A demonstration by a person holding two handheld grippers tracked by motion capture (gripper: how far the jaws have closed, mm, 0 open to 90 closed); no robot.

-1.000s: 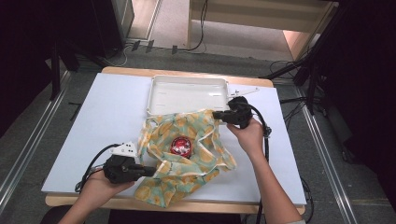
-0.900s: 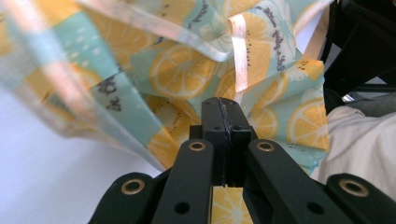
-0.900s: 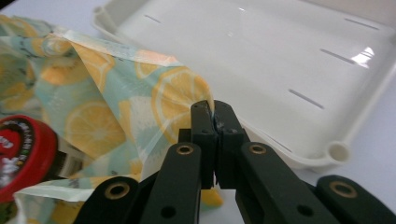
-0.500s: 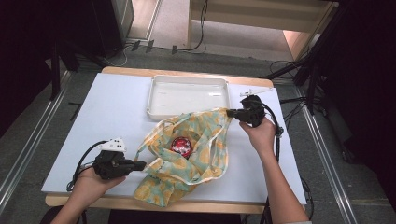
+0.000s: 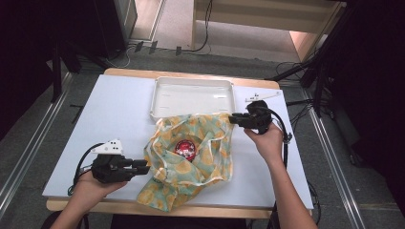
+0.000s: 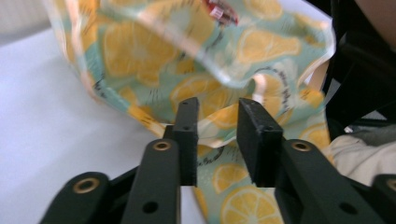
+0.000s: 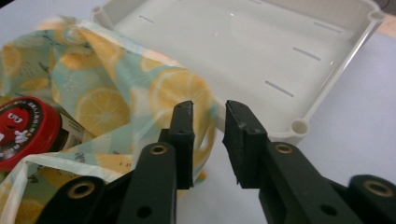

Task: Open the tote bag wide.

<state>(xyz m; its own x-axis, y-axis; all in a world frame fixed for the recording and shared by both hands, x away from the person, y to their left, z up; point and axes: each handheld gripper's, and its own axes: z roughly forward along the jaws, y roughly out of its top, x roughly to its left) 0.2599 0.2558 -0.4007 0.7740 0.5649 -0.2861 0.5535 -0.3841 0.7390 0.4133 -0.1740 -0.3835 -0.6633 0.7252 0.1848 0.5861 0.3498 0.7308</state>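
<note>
A lemon-print cloth bag (image 5: 191,162) is spread on the white counter (image 5: 119,114), just in front of an empty white tray (image 5: 191,95), with its upper edge touching the tray's near wall. A red-lidded round tin (image 5: 185,149) is seen inside the bag's opening. The left gripper (image 5: 143,167) is held level at the bag's left edge; its jaws have just been opening, and its fingers (image 6: 187,135) are now parted, with a fold of the bag's hem lying between them but not pinched. The right gripper (image 5: 235,119) is held at the bag's upper right corner, beside the tray; its jaws have also just been opening, and its fingers (image 7: 183,135) are apart, just beside the cloth with nothing clamped.
</note>
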